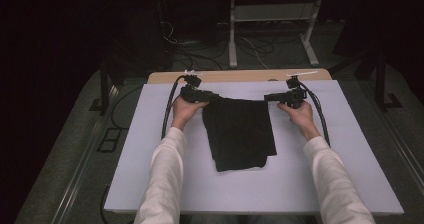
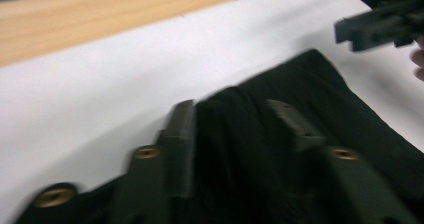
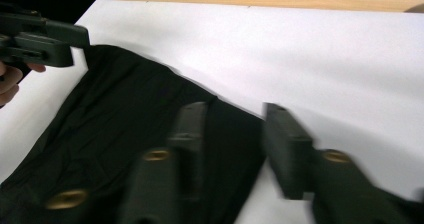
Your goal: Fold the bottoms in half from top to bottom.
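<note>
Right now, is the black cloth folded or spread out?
Folded: the black cloth lies as a compact rectangle, a lower layer's edge showing along its near side.

My arms wear long white sleeves. Left gripper and right gripper: black, blocky jaws, brass-coloured screws, black cables trailing, grey plates on top.

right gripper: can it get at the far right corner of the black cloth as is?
Probably yes. The right gripper sits open right over that corner of the black cloth, jaws astride its edge, with nothing between on the white board.
</note>
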`<control>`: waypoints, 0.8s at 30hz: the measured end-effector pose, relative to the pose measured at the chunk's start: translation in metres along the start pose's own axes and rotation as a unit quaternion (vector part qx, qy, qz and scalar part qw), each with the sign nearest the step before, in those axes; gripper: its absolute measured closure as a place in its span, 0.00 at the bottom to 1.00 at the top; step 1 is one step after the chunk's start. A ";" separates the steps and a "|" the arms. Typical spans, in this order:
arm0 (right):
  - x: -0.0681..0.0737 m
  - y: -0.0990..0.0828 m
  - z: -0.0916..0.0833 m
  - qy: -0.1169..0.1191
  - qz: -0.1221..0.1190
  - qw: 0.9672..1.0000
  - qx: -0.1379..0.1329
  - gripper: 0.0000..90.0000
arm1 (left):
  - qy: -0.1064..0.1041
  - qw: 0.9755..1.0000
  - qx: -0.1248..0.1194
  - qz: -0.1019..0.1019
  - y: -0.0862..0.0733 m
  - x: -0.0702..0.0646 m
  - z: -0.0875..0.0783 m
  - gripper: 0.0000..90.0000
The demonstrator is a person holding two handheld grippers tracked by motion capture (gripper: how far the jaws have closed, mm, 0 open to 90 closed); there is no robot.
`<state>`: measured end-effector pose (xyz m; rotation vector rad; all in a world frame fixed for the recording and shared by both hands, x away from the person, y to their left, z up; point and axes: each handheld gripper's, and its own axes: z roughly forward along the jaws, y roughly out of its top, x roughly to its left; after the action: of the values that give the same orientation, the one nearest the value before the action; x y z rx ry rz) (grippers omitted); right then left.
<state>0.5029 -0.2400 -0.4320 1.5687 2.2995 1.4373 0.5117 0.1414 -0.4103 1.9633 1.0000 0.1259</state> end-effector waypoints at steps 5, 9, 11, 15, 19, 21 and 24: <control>0.001 -0.006 -0.017 -0.001 -0.009 1.000 -0.004 0.19 | -0.023 0.999 -0.016 -0.017 -0.005 0.001 -0.022 0.26; 0.006 -0.011 -0.029 -0.001 -0.024 1.000 -0.007 0.00 | -0.023 0.999 -0.030 -0.020 -0.011 -0.002 -0.036 0.09; 0.010 -0.013 -0.035 0.001 -0.030 0.999 -0.014 0.00 | -0.022 0.999 -0.018 -0.020 -0.013 -0.002 -0.038 0.00; 0.016 -0.014 -0.044 0.006 -0.039 0.999 -0.017 0.00 | -0.016 1.000 -0.023 -0.011 -0.018 -0.007 -0.045 0.00; 0.023 -0.016 -0.053 0.004 -0.048 0.999 -0.016 0.00 | -0.011 1.000 -0.027 -0.004 -0.022 -0.011 -0.053 0.00; 0.027 -0.017 -0.057 -0.001 -0.053 0.999 -0.015 0.00 | -0.006 0.999 -0.032 -0.007 -0.024 -0.013 -0.058 0.00; 0.031 -0.018 -0.065 -0.006 -0.055 0.998 -0.018 0.00 | -0.006 0.999 -0.047 -0.005 -0.027 -0.016 -0.066 0.00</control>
<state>0.4437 -0.2617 -0.3924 1.4134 2.2991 1.4310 0.4555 0.1823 -0.3876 1.8714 0.9790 0.1511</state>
